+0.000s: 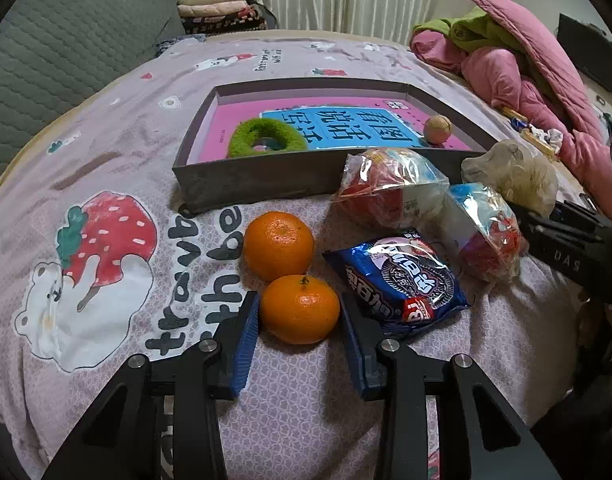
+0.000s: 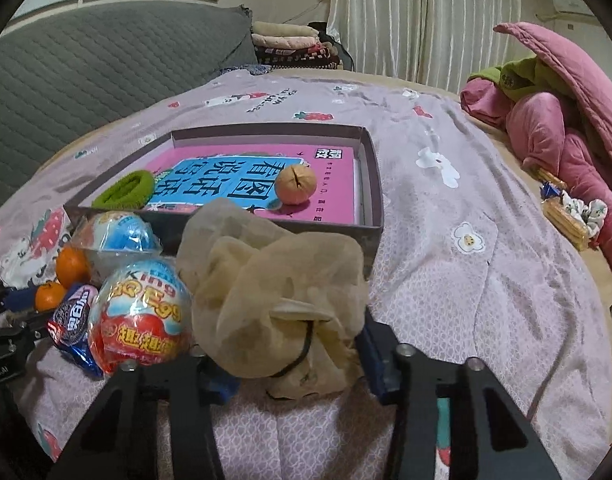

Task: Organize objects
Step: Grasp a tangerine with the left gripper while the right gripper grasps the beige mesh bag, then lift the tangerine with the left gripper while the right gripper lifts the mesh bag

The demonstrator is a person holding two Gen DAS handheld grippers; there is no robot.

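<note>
My left gripper [image 1: 300,316] is open, its blue pads on either side of the near orange [image 1: 300,309] on the bed; whether they touch it is unclear. A second orange [image 1: 278,245] lies just behind. A blue cookie packet [image 1: 401,280] and two wrapped toy eggs [image 1: 387,188] [image 1: 485,236] lie to the right. My right gripper [image 2: 294,344] is shut on a beige scrunchie [image 2: 274,280], held above the bed before the box [image 2: 373,200]. The box holds a pink book [image 2: 333,184], a green scrunchie [image 2: 124,194] and a walnut [image 2: 296,184].
The grey box [image 1: 266,178] sits mid-bed on a lilac printed sheet [image 1: 106,220]. A pink quilt pile [image 2: 565,128] and biscuits [image 2: 561,216] lie at the right edge. A grey quilted headboard [image 1: 66,60] is at the left.
</note>
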